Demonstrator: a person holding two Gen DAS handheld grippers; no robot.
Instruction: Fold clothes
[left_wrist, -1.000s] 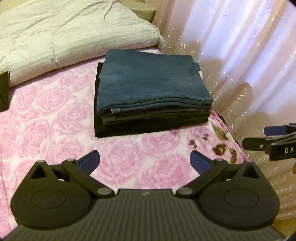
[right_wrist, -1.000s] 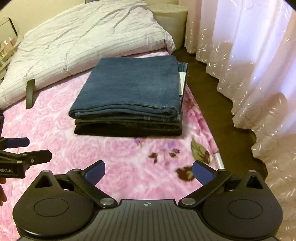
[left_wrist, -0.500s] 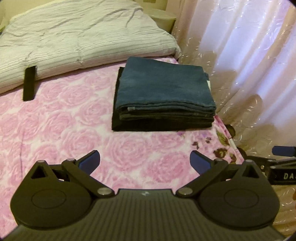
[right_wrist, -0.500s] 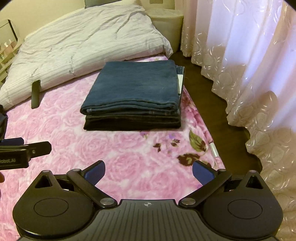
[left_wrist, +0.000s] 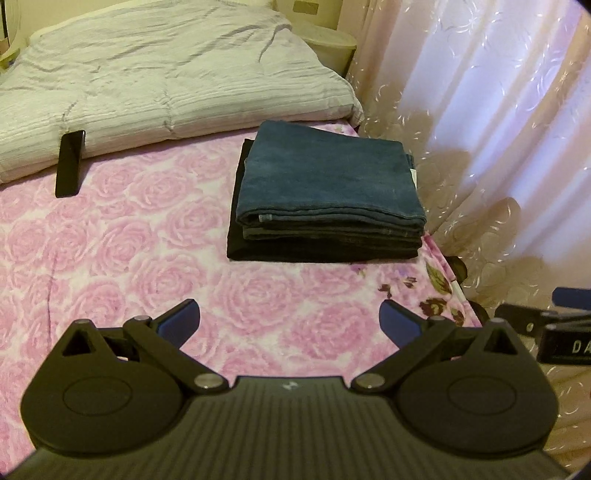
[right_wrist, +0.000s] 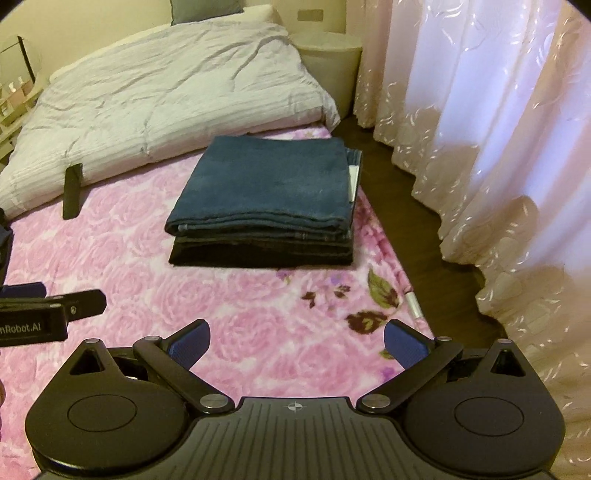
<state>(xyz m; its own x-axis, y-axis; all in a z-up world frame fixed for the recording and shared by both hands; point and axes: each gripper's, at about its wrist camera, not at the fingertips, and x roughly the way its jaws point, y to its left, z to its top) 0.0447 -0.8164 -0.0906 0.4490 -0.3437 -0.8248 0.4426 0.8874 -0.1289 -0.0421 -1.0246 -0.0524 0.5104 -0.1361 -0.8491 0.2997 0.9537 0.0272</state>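
A pile of folded clothes (left_wrist: 328, 206) is seen on the bed (left_wrist: 129, 258), on the pink blanket with roses. The pile (right_wrist: 264, 210) is laid near the bed's right edge, just in front of the white quilt. On top, a dark blue piece (left_wrist: 328, 177) is folded flat into a neat, near-square shape, and its layered folded edge is turned toward the cameras. A small white tag (right_wrist: 352, 182) is seen sticking out at its right side. Under it, a black piece (left_wrist: 317, 253) is folded flat too, and it sticks out a little at the left and front. The pile is touched by nothing.
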